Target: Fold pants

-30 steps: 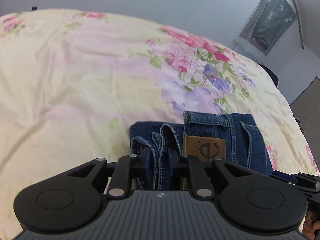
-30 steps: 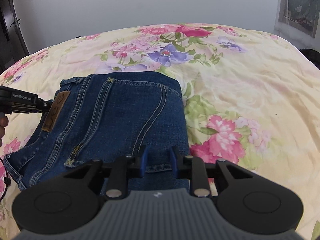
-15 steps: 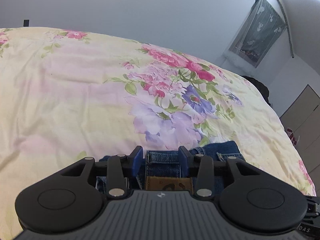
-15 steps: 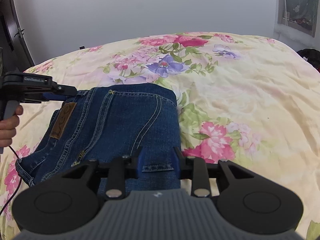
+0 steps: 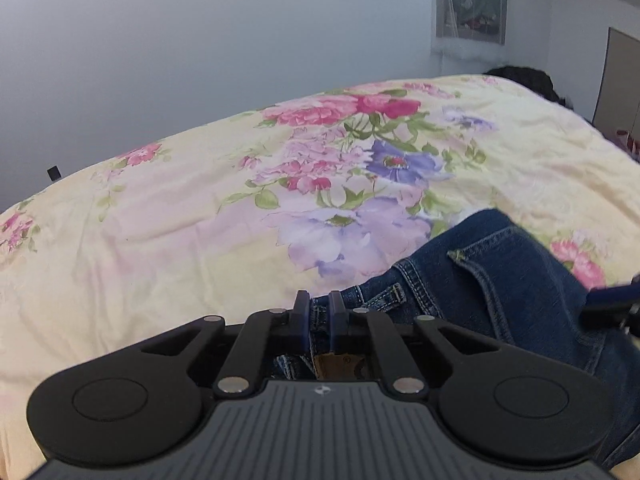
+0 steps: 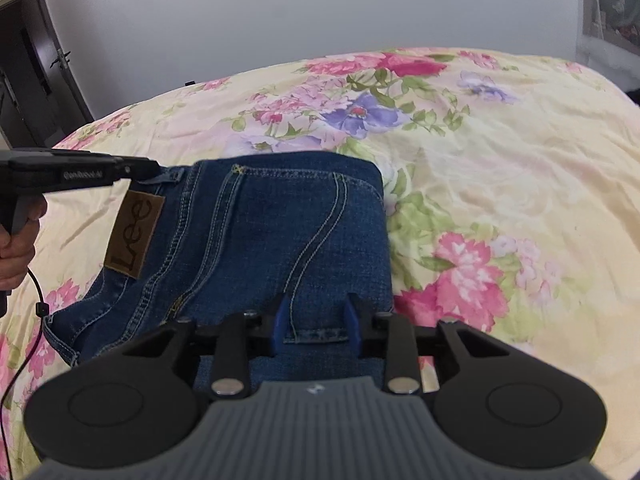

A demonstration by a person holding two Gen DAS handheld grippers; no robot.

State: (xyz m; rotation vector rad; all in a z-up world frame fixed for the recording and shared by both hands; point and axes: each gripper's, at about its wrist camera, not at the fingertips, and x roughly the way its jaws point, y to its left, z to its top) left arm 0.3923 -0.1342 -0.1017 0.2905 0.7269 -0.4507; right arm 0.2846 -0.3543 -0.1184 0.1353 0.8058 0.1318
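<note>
So the jeans (image 6: 256, 240) are lying folded into a compact stack on the bed (image 6: 500, 184), which has a pale yellow cover with pink and purple flowers all over it. From the right wrist view you can see the back of them: the brown leather patch (image 6: 134, 236) on the waistband at the left, a curved line of stitching running down the middle, and the folded edge ending just before a big pink flower.

The left gripper (image 5: 319, 316) has just been closing and its fingers (image 5: 300, 312) are now pinched tight on the denim at the waistband edge, with a thin strip of stitched fabric squeezed between them. In the right wrist view you can see that same gripper coming in from the left, its tip right at the top corner of the jeans above the patch, with the person's hand (image 6: 16, 240) wrapped around the handle and a thin black cable hanging below it.

The right gripper (image 6: 316, 322) has also just been closing a bit. Its blue fingers (image 6: 280, 320) sit on either side of a hemmed bit of denim at the near edge of the stack. They look snug against the hem, so I'd call that clamped on the jeans.

A plain grey-white wall behind the bed, a dark door (image 6: 36, 80) at far left.
</note>
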